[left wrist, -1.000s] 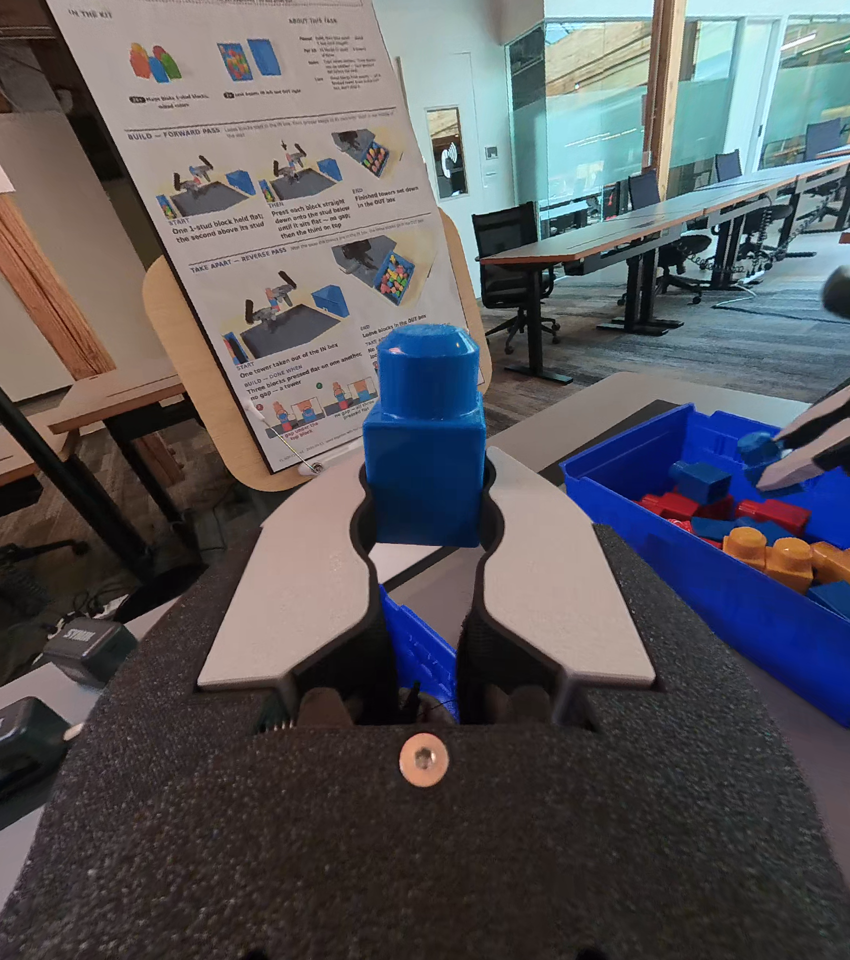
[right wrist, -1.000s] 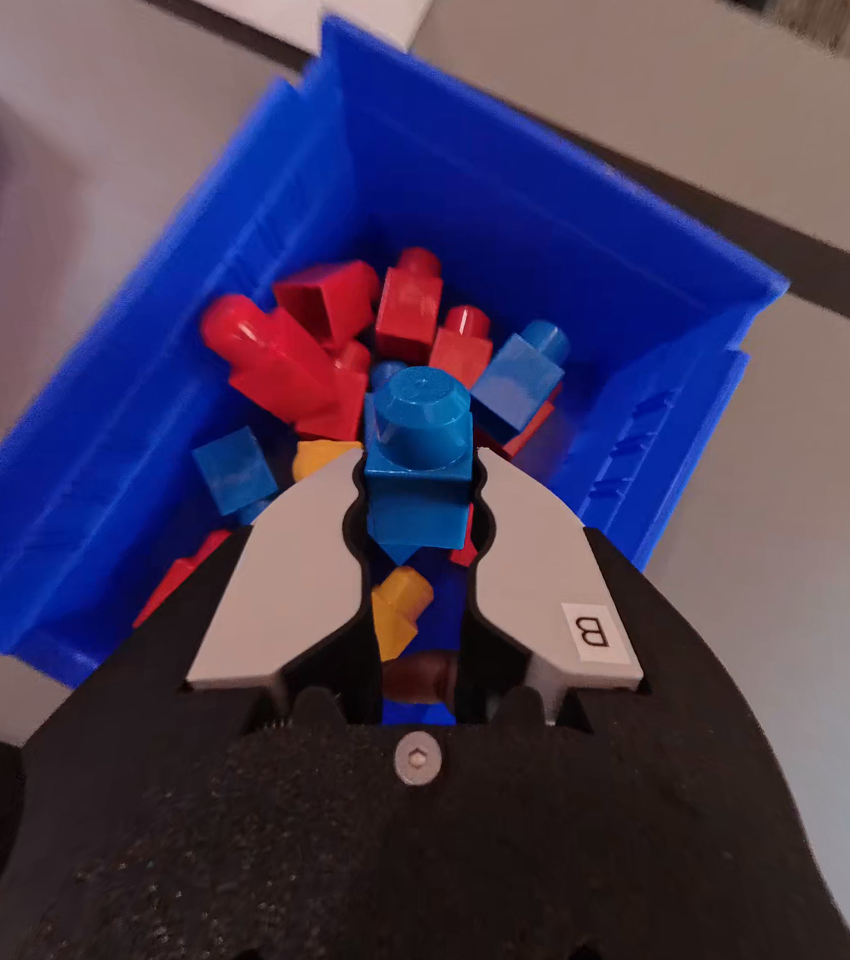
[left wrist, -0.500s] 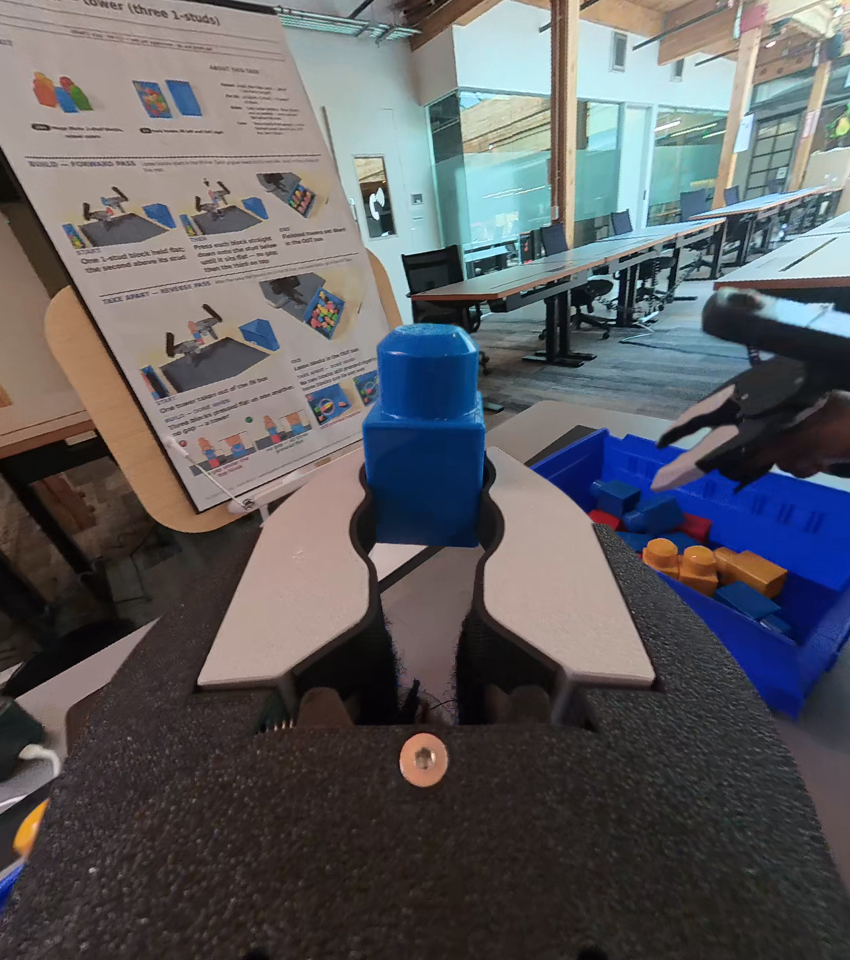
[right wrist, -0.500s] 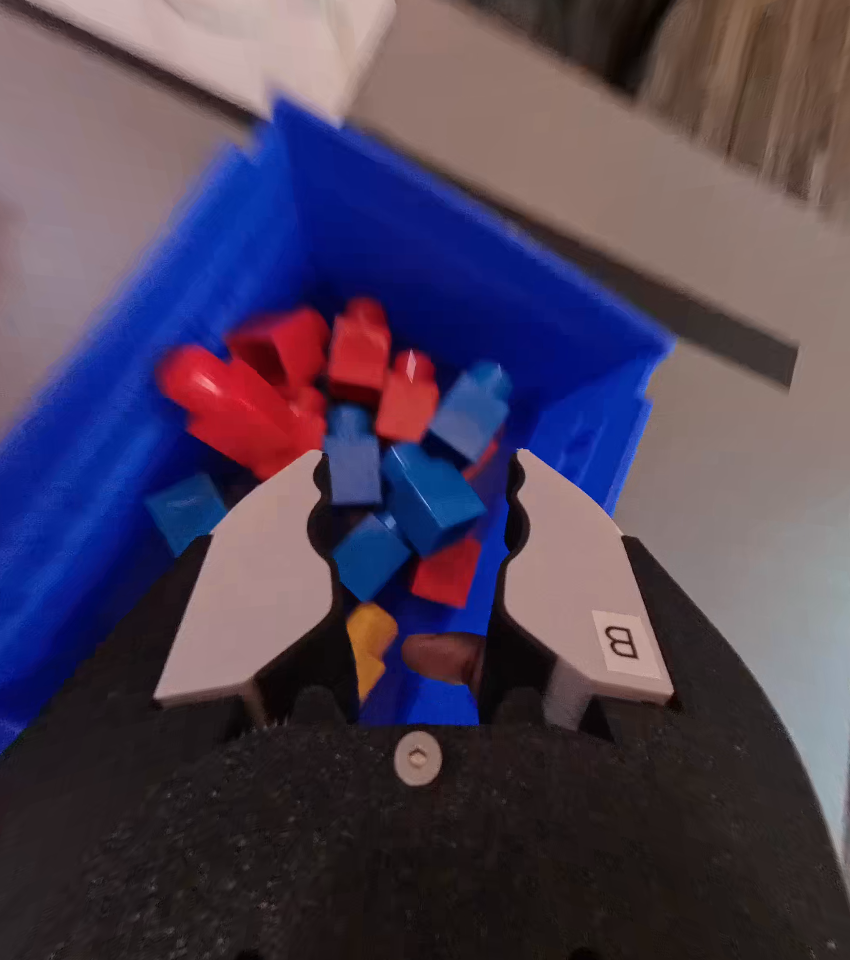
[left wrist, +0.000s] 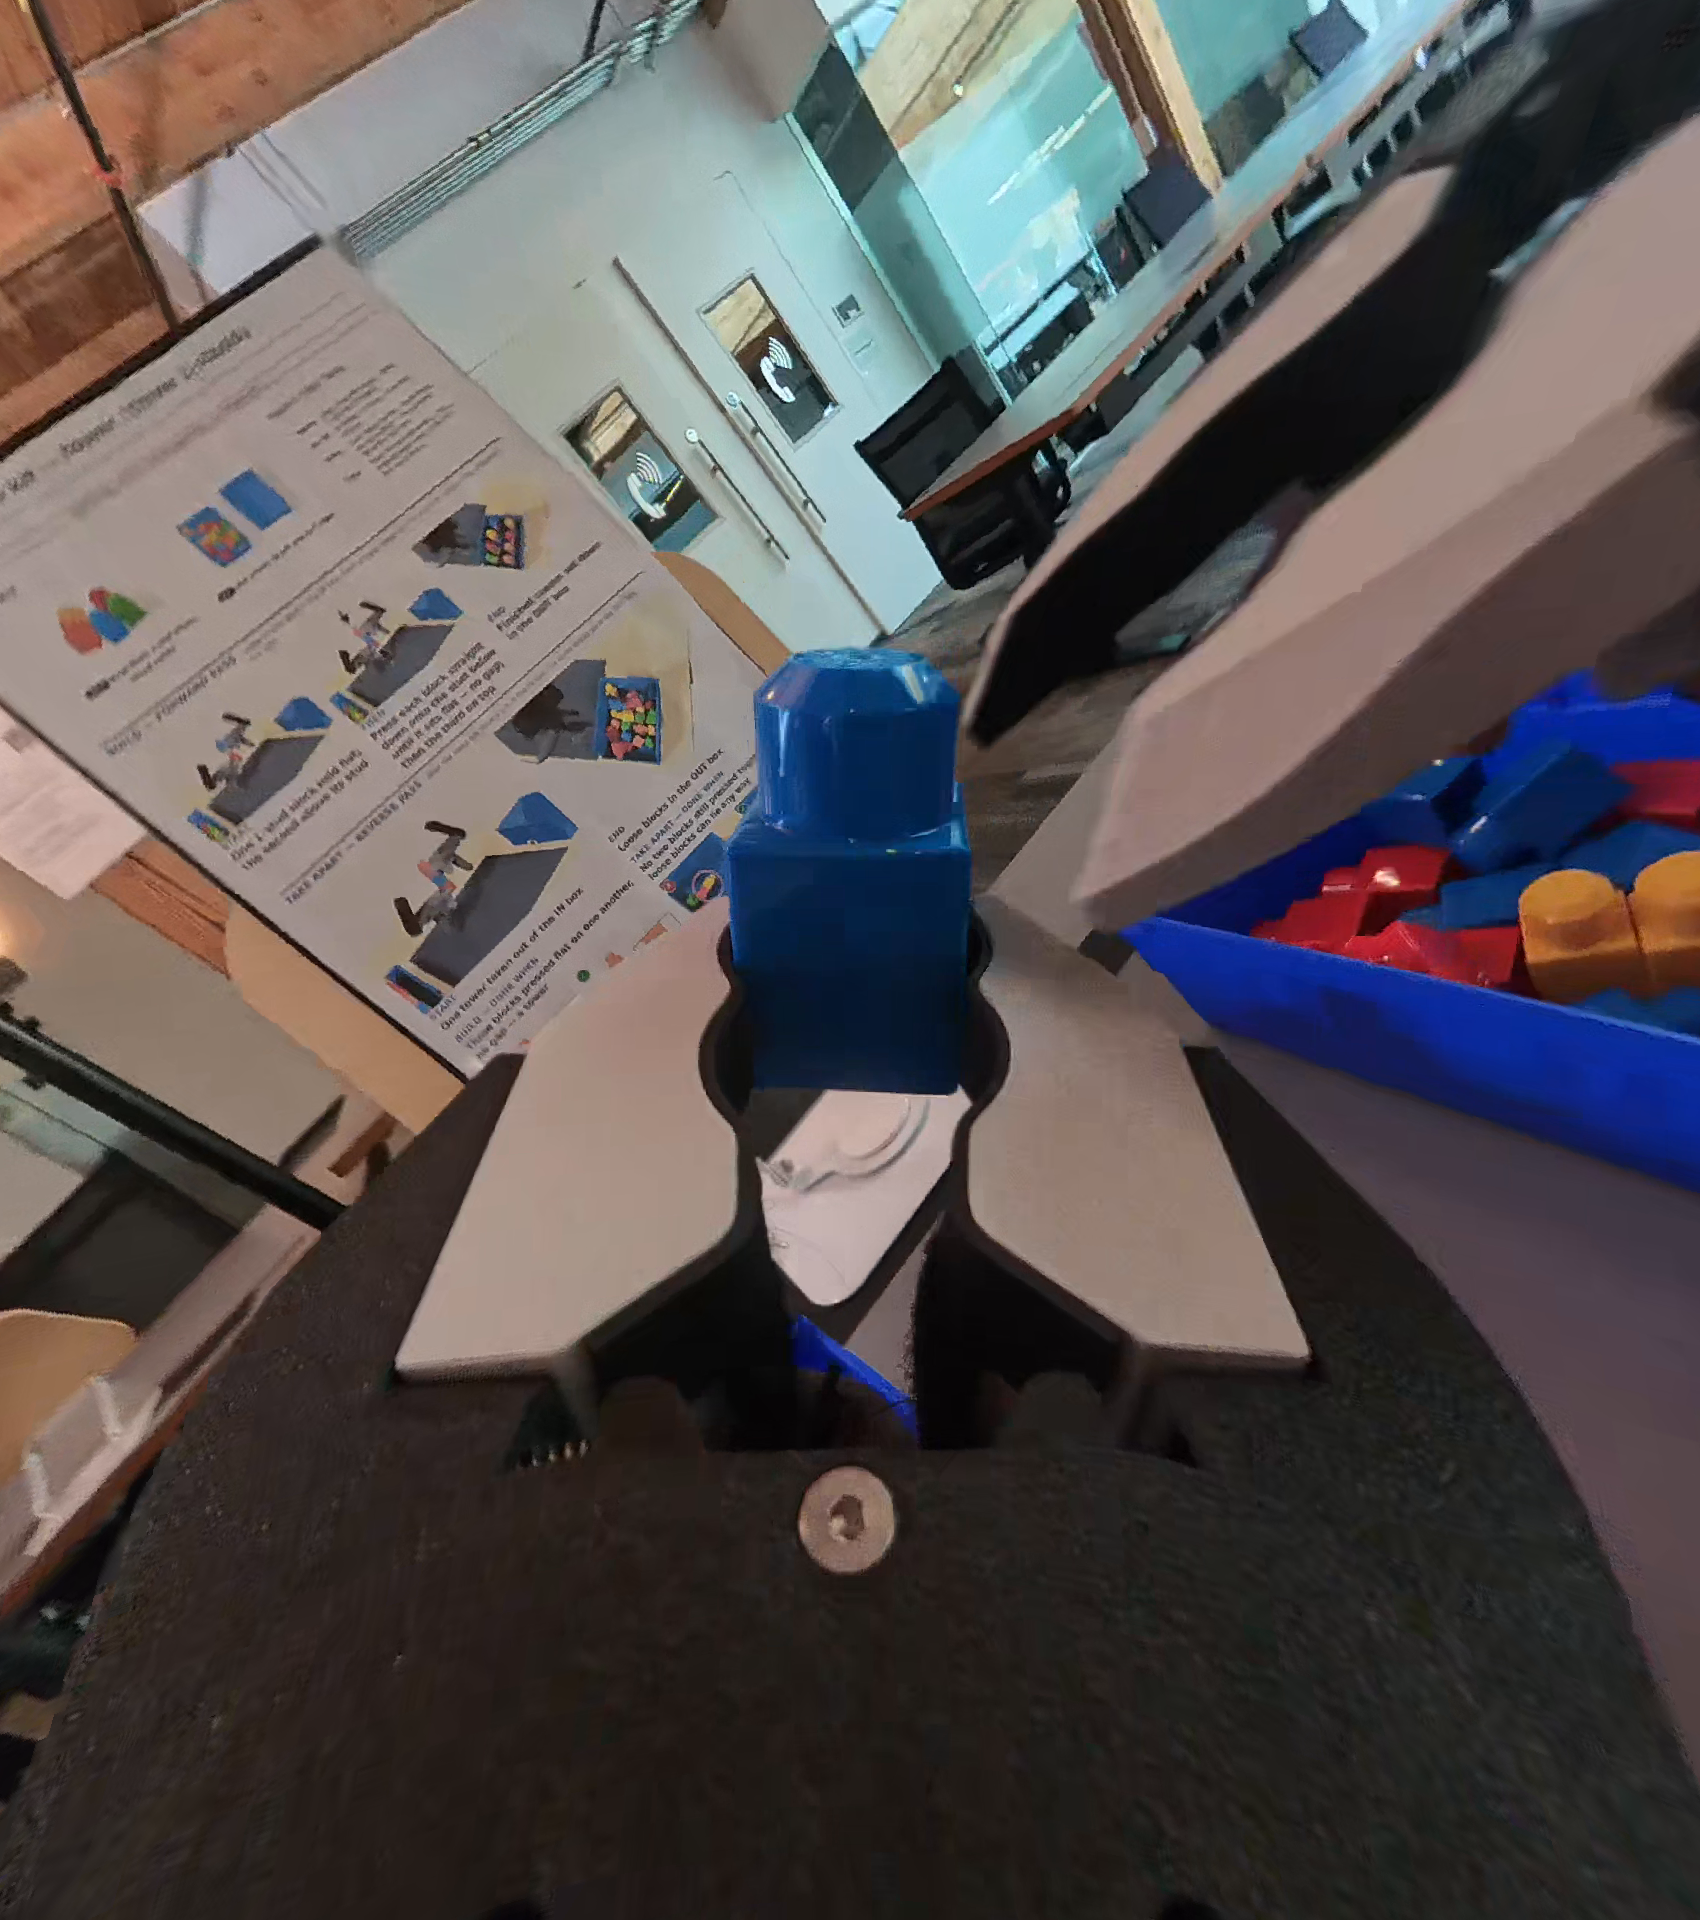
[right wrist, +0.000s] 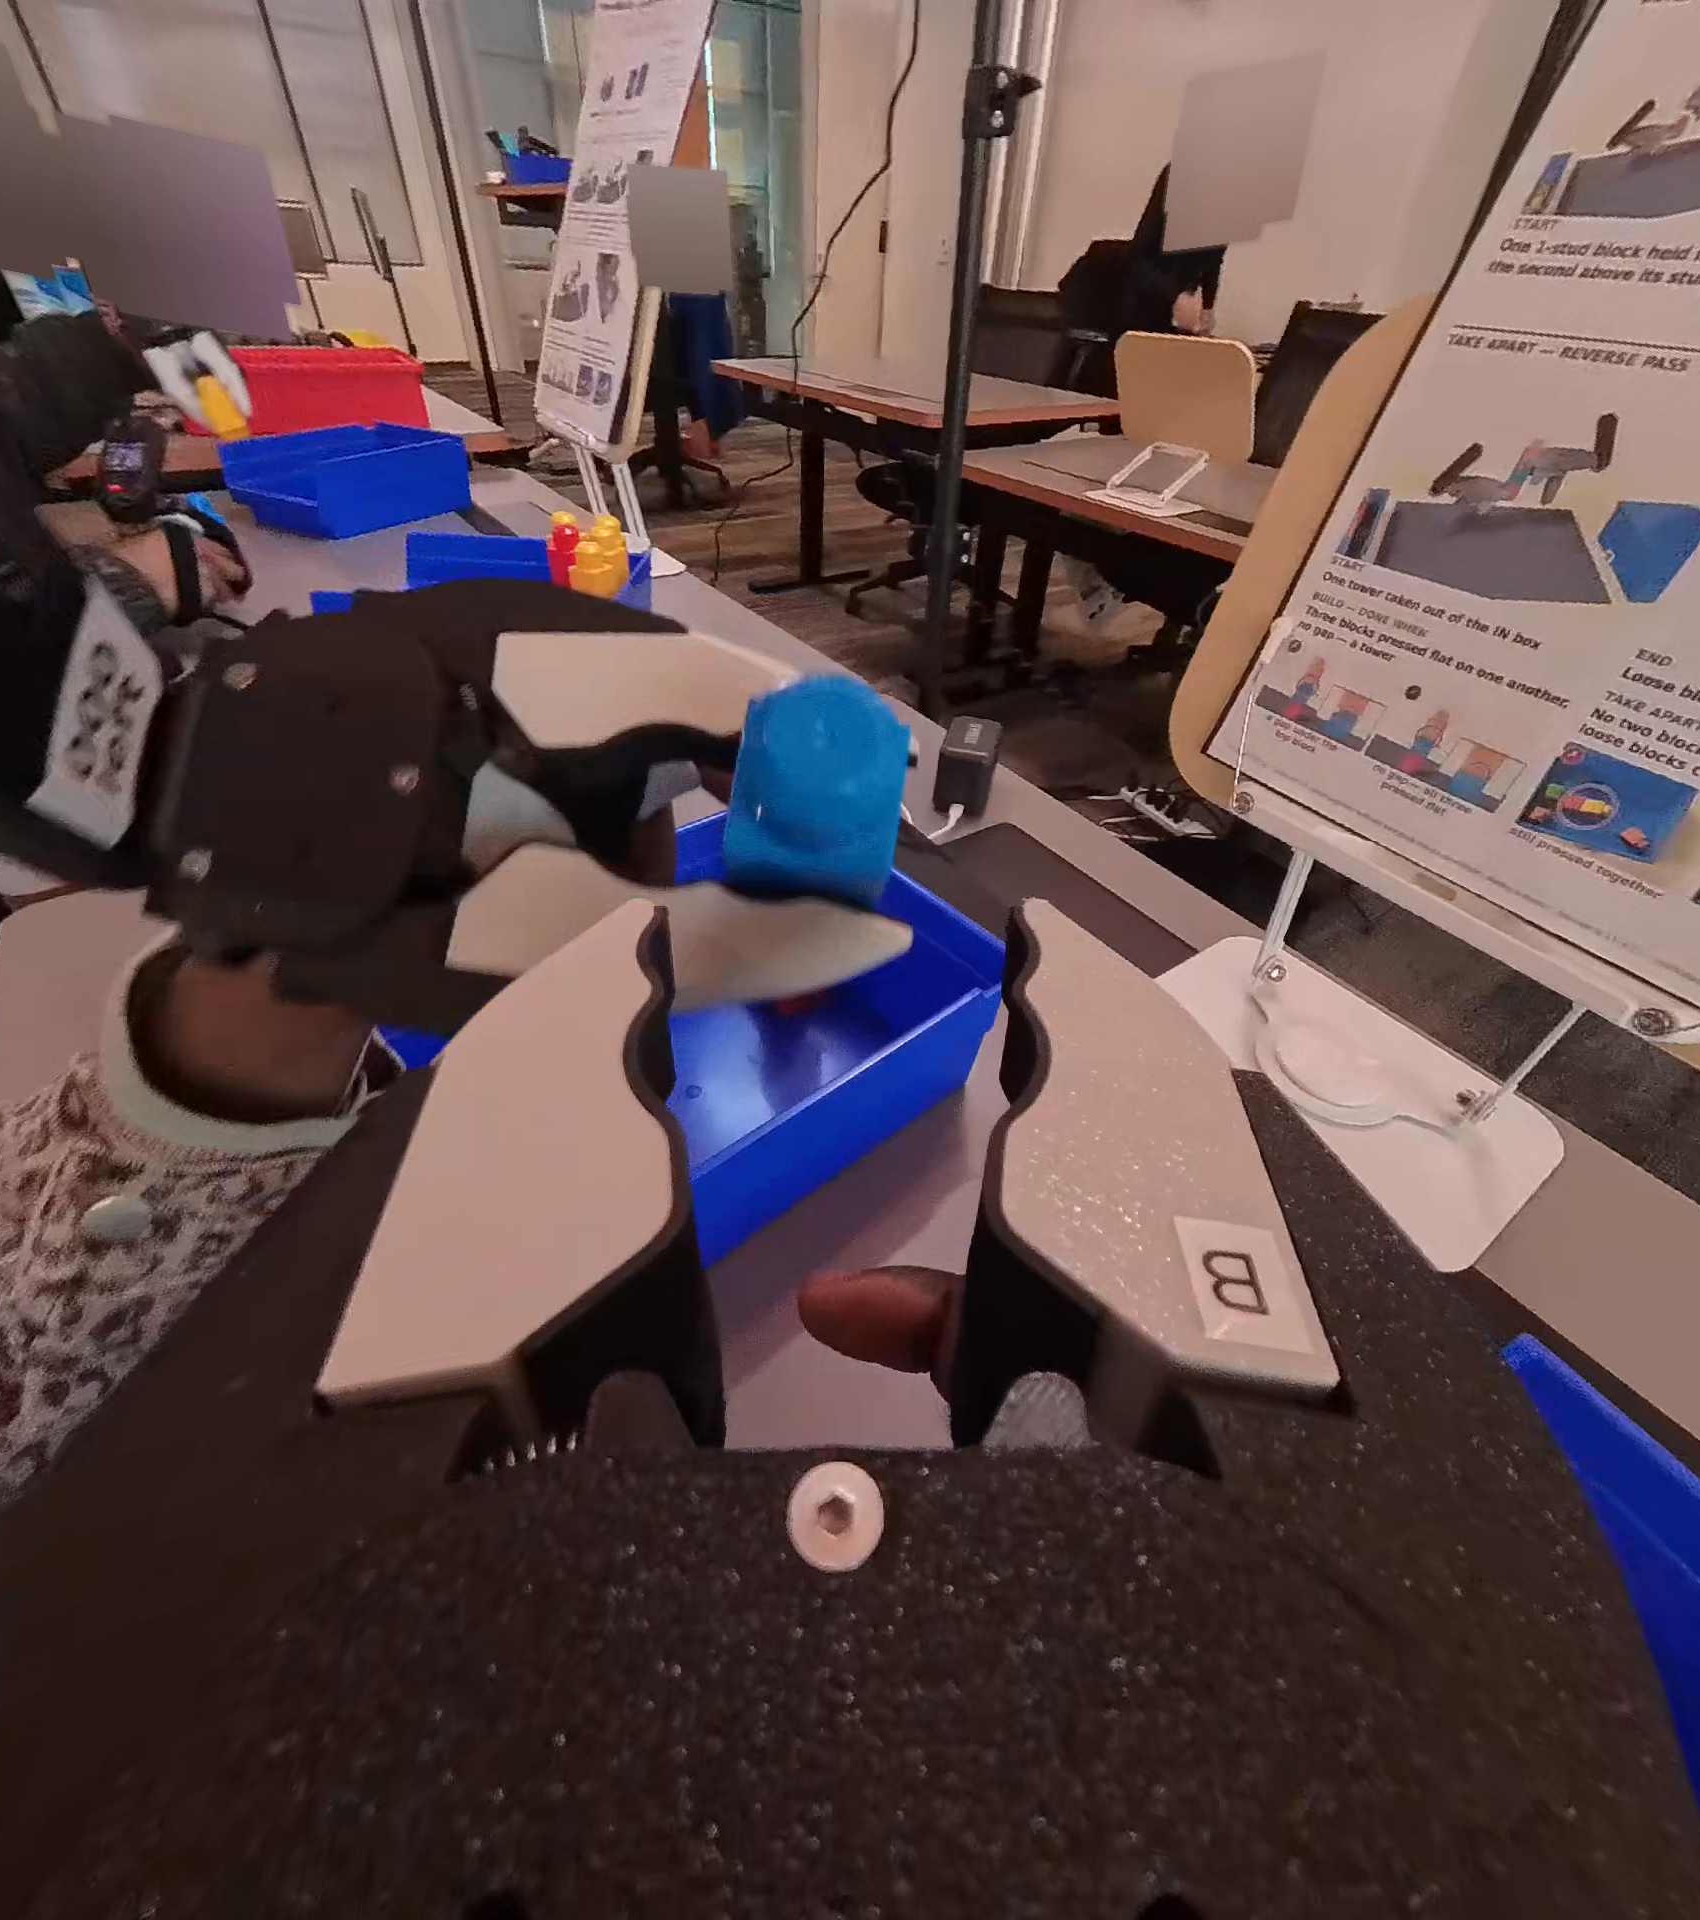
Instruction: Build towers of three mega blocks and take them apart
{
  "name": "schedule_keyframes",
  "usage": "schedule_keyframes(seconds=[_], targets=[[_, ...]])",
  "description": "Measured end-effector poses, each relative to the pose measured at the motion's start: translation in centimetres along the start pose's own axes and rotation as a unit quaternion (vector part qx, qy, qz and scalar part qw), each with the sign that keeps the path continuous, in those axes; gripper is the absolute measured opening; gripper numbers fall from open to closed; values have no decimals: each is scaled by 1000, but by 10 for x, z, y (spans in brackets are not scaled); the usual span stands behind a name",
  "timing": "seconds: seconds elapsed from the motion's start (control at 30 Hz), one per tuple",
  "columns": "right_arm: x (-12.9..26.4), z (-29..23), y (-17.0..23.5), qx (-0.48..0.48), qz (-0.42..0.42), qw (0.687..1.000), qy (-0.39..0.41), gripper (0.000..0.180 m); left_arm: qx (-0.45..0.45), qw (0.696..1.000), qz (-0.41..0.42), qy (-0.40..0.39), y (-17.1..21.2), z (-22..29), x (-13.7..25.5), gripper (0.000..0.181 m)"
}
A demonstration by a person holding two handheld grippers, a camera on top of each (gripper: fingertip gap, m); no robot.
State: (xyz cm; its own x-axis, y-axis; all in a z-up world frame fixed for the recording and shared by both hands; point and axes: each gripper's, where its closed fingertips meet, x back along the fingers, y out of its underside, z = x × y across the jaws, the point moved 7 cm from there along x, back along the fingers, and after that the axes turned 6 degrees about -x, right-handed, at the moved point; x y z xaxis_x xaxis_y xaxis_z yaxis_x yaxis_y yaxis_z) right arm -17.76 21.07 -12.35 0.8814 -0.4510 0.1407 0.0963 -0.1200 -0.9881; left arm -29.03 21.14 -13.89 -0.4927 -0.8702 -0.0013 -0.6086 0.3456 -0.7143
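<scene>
My left gripper (left wrist: 851, 971) is shut on a blue one-stud block (left wrist: 851, 904), held upright with the stud pointing away. My right gripper (right wrist: 835, 925) is open and empty. It faces the left gripper, with the held blue block (right wrist: 815, 800) just beyond its fingertips. In the left wrist view the right gripper (left wrist: 1038, 805) comes in from the upper right, its tips close beside the block's stud. A blue bin (left wrist: 1448, 1070) at the right holds several loose red, blue and orange blocks (left wrist: 1646, 935).
A second blue bin (right wrist: 825, 1081), nearly empty, sits under the left gripper. An instruction poster (right wrist: 1573, 499) stands on a white base (right wrist: 1365, 1101) at the right. A black adapter (right wrist: 967, 748) lies behind. A person works at a far table with bins (right wrist: 347, 478). Only a small space, under 4 cm, lies between the two pairs of fingers.
My right gripper let go of its blue block into the bin, opened, lifted out and swung to face the left gripper. The left gripper kept its blue block and tilted.
</scene>
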Motion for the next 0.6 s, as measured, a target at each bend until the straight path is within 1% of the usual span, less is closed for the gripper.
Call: schedule_keyframes(seconds=[0.03, 0.07, 0.1, 0.13, 0.17, 0.23, 0.3, 0.33, 0.4, 0.47, 0.5, 0.53, 0.6], targets=[[-4, 0, 1, -2, 1, 1000, 4, 60, -19, 1000, -1, 5, -3, 6, -2, 36], [-6, -1, 1, -3, 2, 1000, 1, 55, -35, 999, -1, 10, -7, 11, -4, 36], [-7, -1, 2, -2, 3, 1000, -2, 39, -47, 999, 1, 17, -10, 16, -5, 36], [-5, 1, 2, 1, 6, 1000, 4, 36, -55, 998, 0, 14, -12, 19, -7, 36], [-2, 2, 2, 5, 3, 1000, 5, 36, -60, 998, 2, 20, -13, 22, -7, 37], [12, 8, 0, 18, -1, 999, 28, 36, -44, 997, 0, 64, -13, 26, -6, 41], [34, 17, -2, 26, -5, 998, 50, 36, -16, 996, 0, 87, -10, 23, -3, 48], [46, 21, 1, 28, -25, 998, 50, 36, -1, 996, 4, 91, -8, 19, -1, 51], [67, 30, 21, 43, -108, 992, 51, 36, 32, 996, 14, 88, -3, 8, 5, 51], [83, 46, 55, 61, -225, 970, 75, 36, 62, 995, 23, 70, 1, -4, 11, 50], [88, 52, 75, 50, -288, 954, 63, 36, 73, 995, 26, 61, 4, -10, 15, 50], [90, 56, 95, 21, -341, 939, 32, 36, 82, 995, 25, 51, 8, -16, 18, 49], [84, 69, 124, -41, -395, 918, -21, 36, 96, 995, 11, 26, 16, -27, 24, 48]])
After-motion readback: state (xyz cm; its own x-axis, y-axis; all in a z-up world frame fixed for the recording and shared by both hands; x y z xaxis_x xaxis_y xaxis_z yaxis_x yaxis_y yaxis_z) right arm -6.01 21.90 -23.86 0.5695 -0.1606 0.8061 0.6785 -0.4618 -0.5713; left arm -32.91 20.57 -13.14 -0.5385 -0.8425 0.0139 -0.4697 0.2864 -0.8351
